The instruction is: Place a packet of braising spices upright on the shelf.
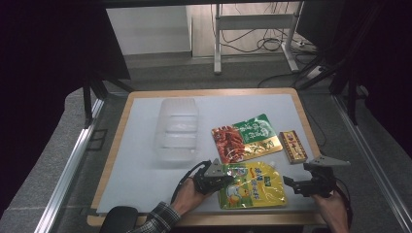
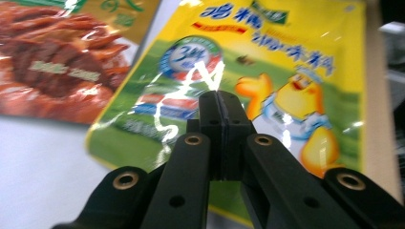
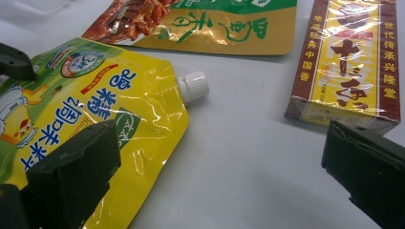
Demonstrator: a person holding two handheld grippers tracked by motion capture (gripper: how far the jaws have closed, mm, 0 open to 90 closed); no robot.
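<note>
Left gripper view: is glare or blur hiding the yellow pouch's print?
Left gripper view: white glare streaks cross the glossy yellow spouted pouch above the shut left tool, and its print is soft. Right gripper view: print sharper, the open right tool's near jaws blurred.

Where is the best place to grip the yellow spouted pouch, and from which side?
Probably the flat right edge of the yellow pouch, just below its white cap. It lies flat, so only a thin edge fits between jaws. The open right gripper is already beside that edge; the shut left gripper is over the pouch.
</note>
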